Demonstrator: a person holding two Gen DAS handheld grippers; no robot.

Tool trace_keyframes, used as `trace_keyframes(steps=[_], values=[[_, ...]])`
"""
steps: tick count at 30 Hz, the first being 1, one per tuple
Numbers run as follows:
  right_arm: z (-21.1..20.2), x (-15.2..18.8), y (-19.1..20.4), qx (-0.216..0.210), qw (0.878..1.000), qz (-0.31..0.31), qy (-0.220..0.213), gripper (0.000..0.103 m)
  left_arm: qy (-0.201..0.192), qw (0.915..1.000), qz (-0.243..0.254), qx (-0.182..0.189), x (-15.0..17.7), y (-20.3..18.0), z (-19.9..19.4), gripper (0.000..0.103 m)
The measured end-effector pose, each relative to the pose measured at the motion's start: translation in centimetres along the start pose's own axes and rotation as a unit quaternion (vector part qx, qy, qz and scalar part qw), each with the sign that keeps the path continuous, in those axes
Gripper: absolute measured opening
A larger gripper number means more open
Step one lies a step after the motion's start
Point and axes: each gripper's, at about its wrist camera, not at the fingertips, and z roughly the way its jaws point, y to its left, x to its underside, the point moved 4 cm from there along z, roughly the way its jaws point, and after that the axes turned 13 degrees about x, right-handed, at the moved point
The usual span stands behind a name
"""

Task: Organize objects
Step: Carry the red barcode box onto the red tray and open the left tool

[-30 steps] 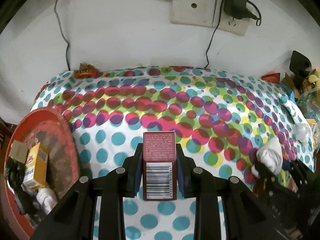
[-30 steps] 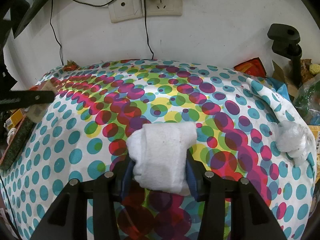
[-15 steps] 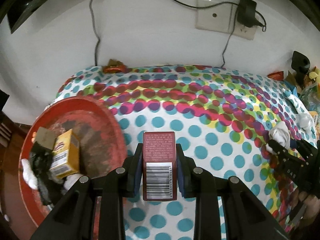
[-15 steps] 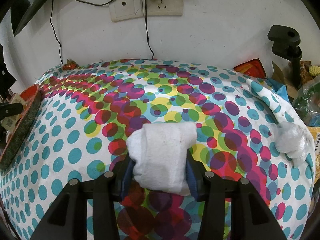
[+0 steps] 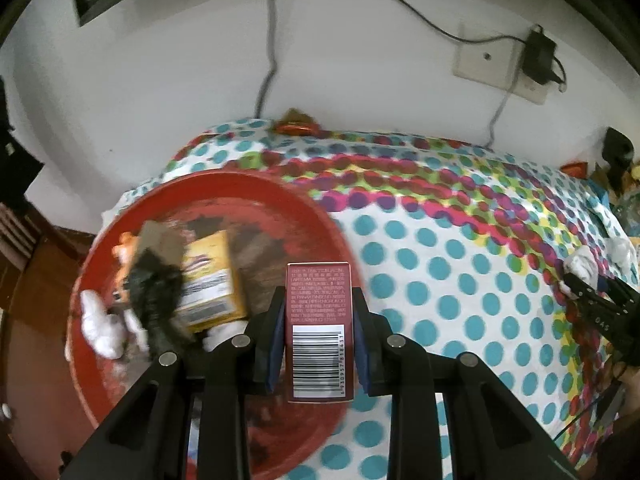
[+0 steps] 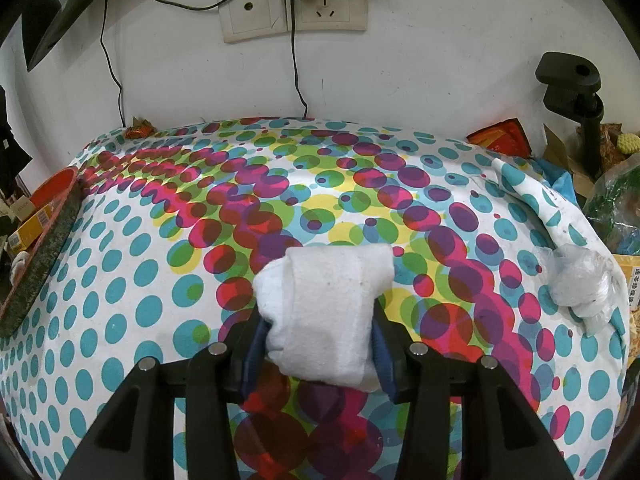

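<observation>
My left gripper (image 5: 319, 332) is shut on a dark red box (image 5: 319, 312) with a barcode and holds it over the right part of the round red tray (image 5: 224, 184). The tray holds a yellow box (image 5: 210, 284), a black crumpled thing (image 5: 154, 292), a white wad (image 5: 98, 320) and a brown card. My right gripper (image 6: 320, 344) is shut on a rolled white cloth (image 6: 328, 308) above the dotted tablecloth (image 6: 160, 280). The tray's rim (image 6: 44, 248) shows at the far left of the right wrist view.
A white wall with sockets (image 6: 292, 8) and cables stands behind the table. A crumpled clear bag (image 6: 580, 284) lies at the table's right edge. A black clamp stand (image 6: 576, 92) and snack packets sit at the right. A small orange wrapper (image 5: 296, 124) lies by the wall.
My left gripper has swung left with the red box, so the tray has come from the left edge to under the box. The right gripper has stayed put with the cloth.
</observation>
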Motion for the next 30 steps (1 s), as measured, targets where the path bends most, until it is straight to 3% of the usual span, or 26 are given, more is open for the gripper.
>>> trace_keyframes(steps=[20, 30], values=[[0.0, 0.0, 0.1, 0.001, 1.0, 0.0, 0.0, 0.047, -0.012, 0.9911, -0.117, -0.061, 3.7, 15.0, -4.1, 0.027], [0.0, 0.1, 0.1, 0.001, 1.0, -0.001, 0.0, 0.047, 0.014, 0.9887, -0.138, -0.057, 5.9, 17.0, -1.9, 0.027]])
